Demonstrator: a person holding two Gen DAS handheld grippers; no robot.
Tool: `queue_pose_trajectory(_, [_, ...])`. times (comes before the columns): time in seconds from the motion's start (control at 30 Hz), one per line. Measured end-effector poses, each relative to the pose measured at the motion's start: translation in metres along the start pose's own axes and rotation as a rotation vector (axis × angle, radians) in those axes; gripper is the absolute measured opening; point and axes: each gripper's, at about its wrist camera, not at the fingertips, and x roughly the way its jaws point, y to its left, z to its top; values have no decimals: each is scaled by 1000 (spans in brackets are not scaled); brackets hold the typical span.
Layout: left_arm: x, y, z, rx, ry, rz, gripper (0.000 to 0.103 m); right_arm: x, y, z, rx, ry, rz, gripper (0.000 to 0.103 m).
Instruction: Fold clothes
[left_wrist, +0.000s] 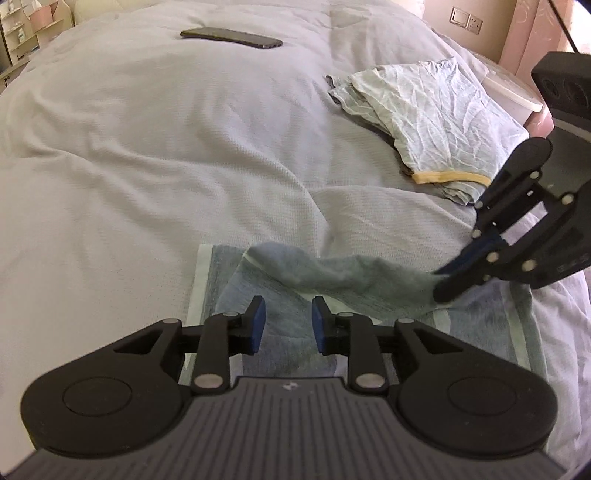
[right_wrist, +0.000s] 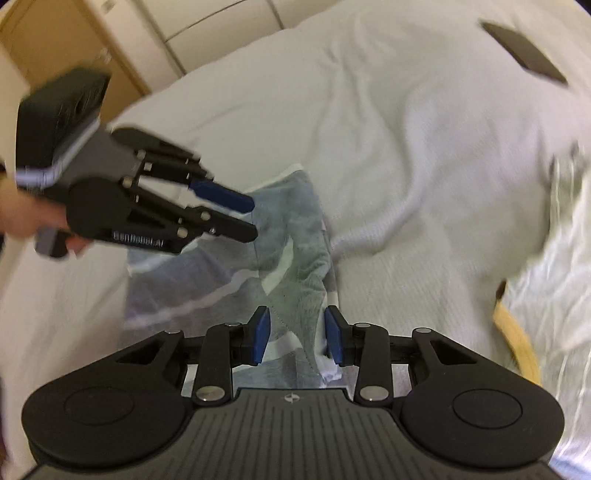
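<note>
The step in hand looks like the first fold of the grey-blue patterned cloth (left_wrist: 295, 317), which lies on the bed cover (left_wrist: 166, 147) at the near edge, right below both grippers. Nearest to it, the left gripper (left_wrist: 287, 325) hangs over the cloth's left half with a clear gap between its blue pads; nothing is between them, so it holds nothing. On the cloth's right side, the right gripper (left_wrist: 448, 282) has its jaws drawn nearly together on a corner of the cloth, and a twisted ridge of fabric runs from that pinch back toward the cloth's middle, lifted off the flat part. In the right wrist view fabric sits between the pads (right_wrist: 263, 334), so I judge it gripped.

The next move probably calls for carrying the pinched corner across the cloth toward its left edge, kept low so the twist flattens, with the left gripper pinning or catching the other corner.

Beyond the cloth, to its far right, lies a crumpled pale garment with a yellow band (left_wrist: 424, 118). Farther off, a dark phone (left_wrist: 231, 37) rests on the cover. A whitish tub (left_wrist: 509, 90) stands past the garment; what it holds cannot be told.
</note>
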Motion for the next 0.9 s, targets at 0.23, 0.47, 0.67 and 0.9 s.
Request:
queue_pose_trajectory(0.23, [9, -2, 9, 102, -5, -25, 29, 2, -27, -2, 233, 28, 188, 5])
queue_pose_trajectory(0.47, [33, -17, 25, 599, 71, -79, 40, 12, -52, -16, 341, 24, 163, 23])
queue_pose_trajectory(0.67, [54, -19, 41, 862, 113, -161, 41, 17, -27, -15, 157, 74, 138, 22])
queue_pose_trajectory(0.9, [64, 8, 78, 613, 118, -285, 46, 15, -36, -18, 266, 51, 225, 10])
